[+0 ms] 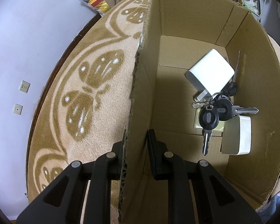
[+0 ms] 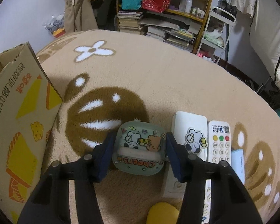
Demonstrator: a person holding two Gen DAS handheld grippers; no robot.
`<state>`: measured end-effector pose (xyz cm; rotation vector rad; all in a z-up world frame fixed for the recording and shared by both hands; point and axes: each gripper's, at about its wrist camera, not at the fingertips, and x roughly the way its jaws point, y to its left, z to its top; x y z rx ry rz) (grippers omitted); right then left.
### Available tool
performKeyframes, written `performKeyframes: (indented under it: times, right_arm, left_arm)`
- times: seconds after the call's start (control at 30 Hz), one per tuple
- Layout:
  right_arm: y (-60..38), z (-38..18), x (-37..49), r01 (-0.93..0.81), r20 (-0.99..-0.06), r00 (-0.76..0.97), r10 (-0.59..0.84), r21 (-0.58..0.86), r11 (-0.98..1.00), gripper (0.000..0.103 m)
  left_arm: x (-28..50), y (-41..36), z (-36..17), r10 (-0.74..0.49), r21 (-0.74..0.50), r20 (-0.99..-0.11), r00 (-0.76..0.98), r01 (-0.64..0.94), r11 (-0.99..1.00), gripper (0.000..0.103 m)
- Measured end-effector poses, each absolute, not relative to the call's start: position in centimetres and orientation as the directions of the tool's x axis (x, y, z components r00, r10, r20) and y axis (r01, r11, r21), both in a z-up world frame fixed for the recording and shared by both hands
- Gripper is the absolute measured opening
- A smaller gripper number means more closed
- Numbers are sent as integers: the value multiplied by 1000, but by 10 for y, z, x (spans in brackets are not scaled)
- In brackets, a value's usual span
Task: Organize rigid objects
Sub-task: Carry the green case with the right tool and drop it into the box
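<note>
My left gripper [image 1: 137, 147] is shut on the near wall of a cardboard box [image 1: 138, 85], one finger outside and one inside. In the box lie a white charger [image 1: 211, 74], a bunch of keys [image 1: 216, 112] and a white rectangular case [image 1: 239, 136]. My right gripper [image 2: 139, 149] straddles a green cartoon earbud case [image 2: 139, 147] marked "Cheers" on the rug, its pads at the case's two sides. Whether they press on it is not clear. The box [image 2: 15, 115] also stands at the left of the right wrist view.
A white case with a bear sticker [image 2: 189, 130], a white remote [image 2: 220, 141] and a light blue item [image 2: 238, 160] lie right of the earbud case. A yellow object [image 2: 162, 213] lies near the bottom. Shelves with books [image 2: 155, 22] stand behind the beige patterned rug [image 2: 158, 78].
</note>
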<state>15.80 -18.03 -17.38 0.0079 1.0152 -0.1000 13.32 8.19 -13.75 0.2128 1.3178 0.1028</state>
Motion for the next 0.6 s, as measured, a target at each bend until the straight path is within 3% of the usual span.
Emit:
performKeyframes:
  times: [0.6]
  right_arm:
    - [-163,-106,116,76,-711,702,41,132,988,58]
  left_arm:
    - [134,82,-138,203,222,-947,250,51,974,18]
